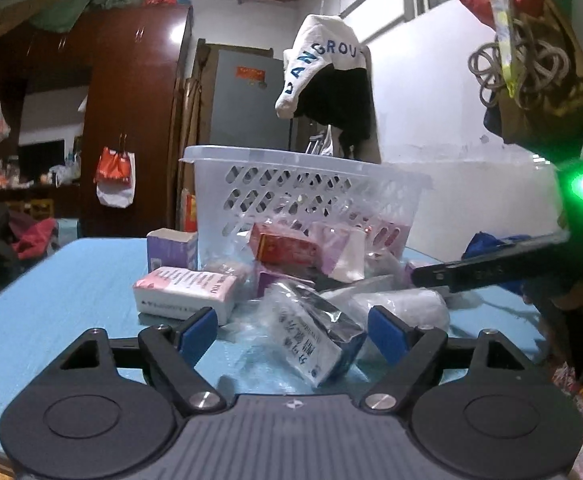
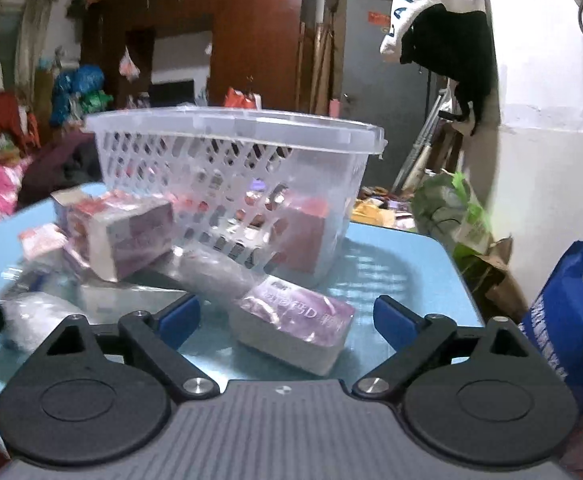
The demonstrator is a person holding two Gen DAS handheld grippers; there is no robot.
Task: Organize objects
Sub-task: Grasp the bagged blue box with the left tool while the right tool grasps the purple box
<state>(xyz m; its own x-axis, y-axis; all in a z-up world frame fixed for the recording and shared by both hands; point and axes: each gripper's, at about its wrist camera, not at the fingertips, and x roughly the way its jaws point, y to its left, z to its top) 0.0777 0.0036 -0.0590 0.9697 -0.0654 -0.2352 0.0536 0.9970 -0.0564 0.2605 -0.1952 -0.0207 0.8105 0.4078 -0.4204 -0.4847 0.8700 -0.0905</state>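
Note:
A clear perforated plastic basket (image 1: 299, 184) stands on the blue table (image 1: 59, 304), with boxes inside it and a pile of boxes and plastic-wrapped packs in front. My left gripper (image 1: 291, 332) is open, its blue pads either side of a wrapped blue-and-white box (image 1: 319, 344). A pink-and-white box (image 1: 187, 292) lies to the left. My right gripper (image 2: 287, 320) is open around a wrapped purple box (image 2: 295, 328) on the table. The basket (image 2: 235, 168) stands just behind it, with a pink box (image 2: 131, 236) leaning at its left.
The right gripper's black body (image 1: 491, 268) reaches in at the right of the left wrist view. A purple box (image 1: 171, 248) stands beside the basket. A blue bag (image 2: 571, 312) and clutter lie off the table's right edge. Clothes hang on the wall behind.

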